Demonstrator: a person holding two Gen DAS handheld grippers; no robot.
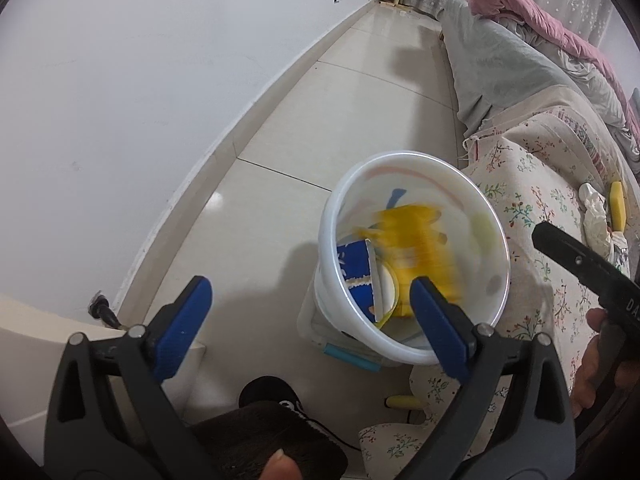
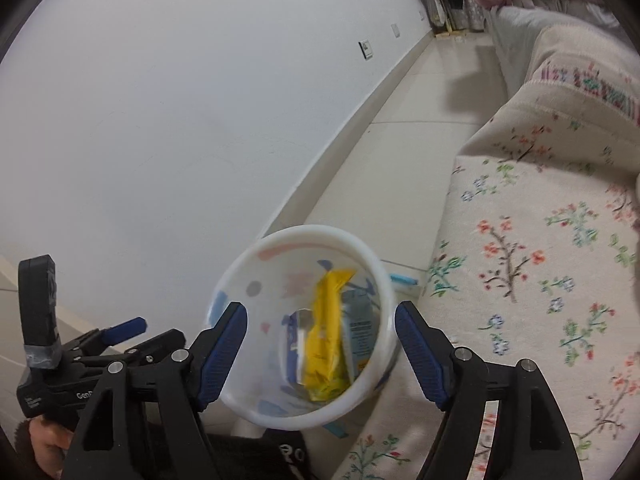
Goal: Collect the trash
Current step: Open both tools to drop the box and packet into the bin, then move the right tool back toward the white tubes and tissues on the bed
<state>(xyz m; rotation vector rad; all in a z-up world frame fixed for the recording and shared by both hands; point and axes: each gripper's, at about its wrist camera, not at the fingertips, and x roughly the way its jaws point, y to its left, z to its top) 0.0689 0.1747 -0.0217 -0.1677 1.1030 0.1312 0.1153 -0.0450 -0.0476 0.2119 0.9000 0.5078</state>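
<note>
A white plastic bin (image 1: 404, 157) stands on the floor beside the sofa. Inside it a yellow wrapper (image 1: 416, 248) shows blurred, next to a blue paper cup (image 1: 354, 268). My left gripper (image 1: 310, 286) is open above the bin's near rim, nothing between its blue pads. In the right wrist view my right gripper (image 2: 320, 308) is open over the bin (image 2: 304, 233), and the yellow wrapper (image 2: 326, 340) lies free below it beside a small carton (image 2: 360, 332). A crumpled white tissue (image 1: 596, 212) and a yellow item (image 1: 618, 204) lie on the sofa.
The floral sofa cover (image 2: 520, 280) borders the bin on the right; a white wall (image 1: 140, 100) runs along the left. Pale floor tiles (image 1: 340, 100) stretch ahead. A grey blanket (image 1: 500, 68) and pink quilt (image 1: 532, 16) lie farther along. A dark slipper (image 1: 272, 396) sits near the bin.
</note>
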